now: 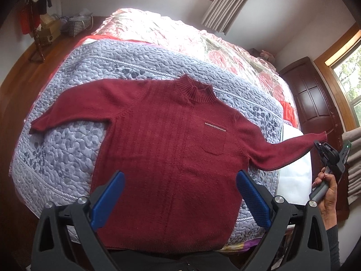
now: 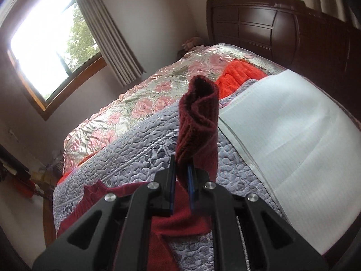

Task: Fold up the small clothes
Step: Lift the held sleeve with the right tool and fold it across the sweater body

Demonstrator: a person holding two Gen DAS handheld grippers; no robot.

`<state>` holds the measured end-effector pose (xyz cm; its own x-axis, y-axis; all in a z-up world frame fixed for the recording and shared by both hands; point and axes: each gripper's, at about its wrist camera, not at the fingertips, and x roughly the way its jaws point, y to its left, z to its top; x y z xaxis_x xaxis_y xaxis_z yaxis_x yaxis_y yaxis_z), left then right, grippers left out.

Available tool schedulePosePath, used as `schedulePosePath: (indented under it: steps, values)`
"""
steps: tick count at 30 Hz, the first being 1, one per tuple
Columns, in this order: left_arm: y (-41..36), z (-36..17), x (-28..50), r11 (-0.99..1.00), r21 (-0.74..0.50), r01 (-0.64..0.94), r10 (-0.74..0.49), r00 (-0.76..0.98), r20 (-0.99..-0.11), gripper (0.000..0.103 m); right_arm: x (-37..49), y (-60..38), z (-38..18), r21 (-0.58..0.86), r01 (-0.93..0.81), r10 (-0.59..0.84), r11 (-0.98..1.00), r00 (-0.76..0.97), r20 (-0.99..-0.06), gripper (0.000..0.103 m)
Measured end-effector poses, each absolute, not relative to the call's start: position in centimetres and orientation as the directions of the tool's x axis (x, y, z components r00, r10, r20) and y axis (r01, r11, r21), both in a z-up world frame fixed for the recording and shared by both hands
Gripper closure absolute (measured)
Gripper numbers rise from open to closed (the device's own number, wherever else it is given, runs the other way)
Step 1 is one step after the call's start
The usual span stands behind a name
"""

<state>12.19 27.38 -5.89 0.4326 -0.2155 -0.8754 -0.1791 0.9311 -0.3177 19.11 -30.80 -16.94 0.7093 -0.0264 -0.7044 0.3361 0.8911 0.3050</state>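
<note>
On the lilac quilted bedspread (image 1: pixel 74 140) the dark red sweater (image 1: pixel 171 149) lies flat and face up, its ribbed high collar (image 1: pixel 195 90) pointing away from me toward the flowered satin quilt (image 1: pixel 180 36) at the far side of the bed. One sleeve (image 1: pixel 74 110) stretches out flat over the bedspread on the left of my left wrist view, and a small chest pocket (image 1: pixel 214 140) with a pale trim line sits on the other side. The right-hand sleeve (image 1: pixel 286 151) is pulled out past the edge of the quilting, over a white sheet (image 1: pixel 293 176), and its cuff (image 2: pixel 198 113) is pinched in my right gripper (image 2: pixel 181 178), whose blue-padded fingers (image 2: pixel 190 187) are drawn narrow on the knit so that the cuff stands up crumpled above them. My right hand (image 1: pixel 327 194) wraps that tool's grey handle. My left gripper (image 1: pixel 180 201) hovers over the sweater's lower body, near the hem, with its blue pads (image 1: pixel 108 201) spread wide and nothing between them. A dark wooden headboard (image 2: pixel 270 29) stands beyond the white sheet, and curtains (image 2: pixel 112 40) hang beside a bright window (image 2: pixel 49 40).
</note>
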Motion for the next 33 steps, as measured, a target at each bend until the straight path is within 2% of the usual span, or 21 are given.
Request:
schedulePosePath:
  steps: [4, 11, 15, 23, 29, 31, 33]
  values:
    - [28.9, -6.3, 11.8, 0.921, -0.334, -0.201, -0.22, 0.439, -0.871, 0.004, 21.0, -25.3, -16.5, 0.212, 0.254, -0.027, 0.944, 0.697, -0.716, 0.095]
    - [31.3, -7.2, 12.1, 0.9, -0.362, -0.241, -0.222, 0.462, -0.859, 0.004, 24.3, -15.7, -19.3, 0.088, 0.114, -0.007, 0.99, 0.645, -0.764, 0.095]
    - [32.6, -8.4, 13.3, 0.871, -0.415, -0.263, -0.261, 0.469, -0.844, 0.004, 26.0, -10.4, -23.1, 0.026, 0.05, -0.008, 0.998, 0.585, -0.811, 0.095]
    - [32.5, -10.2, 17.8, 0.889, -0.415, -0.195, -0.281, 0.484, -0.829, 0.004, 27.4, -0.2, -33.0, -0.15, -0.12, -0.079, 0.981, 0.458, -0.886, 0.095]
    - [32.6, -14.9, 22.3, 0.774, -0.59, -0.23, -0.455, 0.446, -0.771, 0.004, 26.7, 3.9, -38.1, -0.217, -0.221, -0.111, 0.951, 0.411, -0.905, 0.094]
    - [32.2, -16.5, 24.0, 0.751, -0.621, -0.227, -0.491, 0.438, -0.753, 0.004, 26.4, 4.4, -38.7, -0.222, -0.241, -0.109, 0.945, 0.408, -0.906, 0.092]
    - [31.5, -18.2, 25.8, 0.732, -0.644, -0.224, -0.521, 0.425, -0.74, 0.004, 26.1, 4.8, -39.0, -0.205, -0.257, -0.085, 0.945, 0.411, -0.907, 0.074]
